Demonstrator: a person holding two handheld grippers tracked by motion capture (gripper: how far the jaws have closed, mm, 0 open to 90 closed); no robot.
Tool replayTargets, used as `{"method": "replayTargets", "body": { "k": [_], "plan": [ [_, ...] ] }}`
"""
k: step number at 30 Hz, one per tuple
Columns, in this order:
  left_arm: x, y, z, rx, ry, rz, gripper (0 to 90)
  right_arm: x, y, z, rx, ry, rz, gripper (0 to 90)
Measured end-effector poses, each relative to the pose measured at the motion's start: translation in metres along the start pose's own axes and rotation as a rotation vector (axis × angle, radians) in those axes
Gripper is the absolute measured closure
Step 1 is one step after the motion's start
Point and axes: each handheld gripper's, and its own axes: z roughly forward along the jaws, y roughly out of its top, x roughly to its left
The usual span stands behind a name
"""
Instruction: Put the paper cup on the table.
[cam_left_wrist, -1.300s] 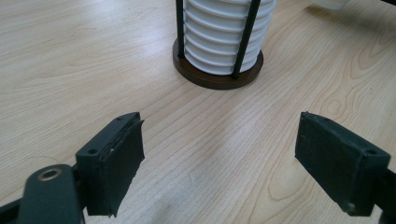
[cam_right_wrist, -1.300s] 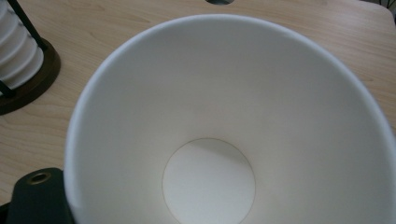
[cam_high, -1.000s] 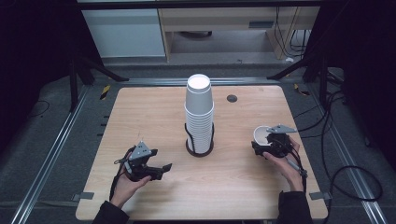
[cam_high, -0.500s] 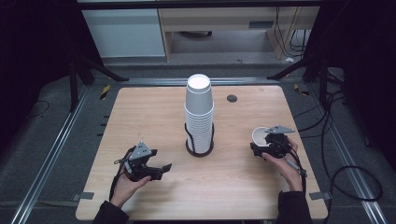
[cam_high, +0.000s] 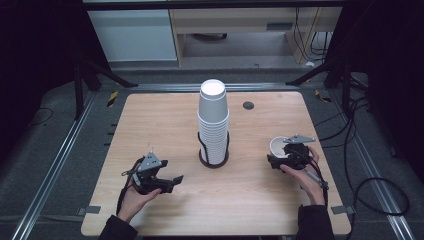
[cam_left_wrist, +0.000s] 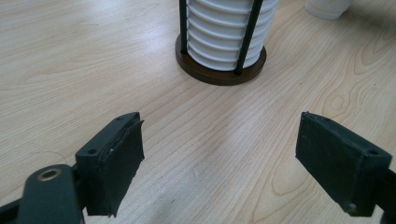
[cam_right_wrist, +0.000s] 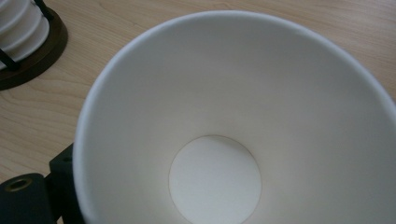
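Cup (cam_right_wrist: 233, 121), seemingly tong-held, near cup stack (cam_high: 213, 122)

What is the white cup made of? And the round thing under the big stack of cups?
The cup looks like paper: thin rolled rim, matte white inside, with a seam ring around its flat bottom. The stack's base is a dark brown disc, smooth and faintly glossy. It may be wood or plastic; the look leaves that open. The thin black rods rising from it look like metal.

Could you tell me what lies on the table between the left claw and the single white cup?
In the high view, the holder with stacked cups stands between the left claw and the single cup; otherwise bare wood.
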Motion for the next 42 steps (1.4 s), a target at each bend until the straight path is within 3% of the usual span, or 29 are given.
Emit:
{"method": "replayTargets", "body": {
  "k": [15,42],
  "plan": [
    [0.001,0.001,-0.005,-0.015,0.008,0.002,14.6,-0.001,-0.006,-0.010,0.023,0.013,0.027,3.6],
    [0.010,0.000,-0.017,-0.037,0.032,-0.022,14.5,0.011,-0.032,-0.036,0.058,-0.010,-0.002,1.0]
  ]
}}
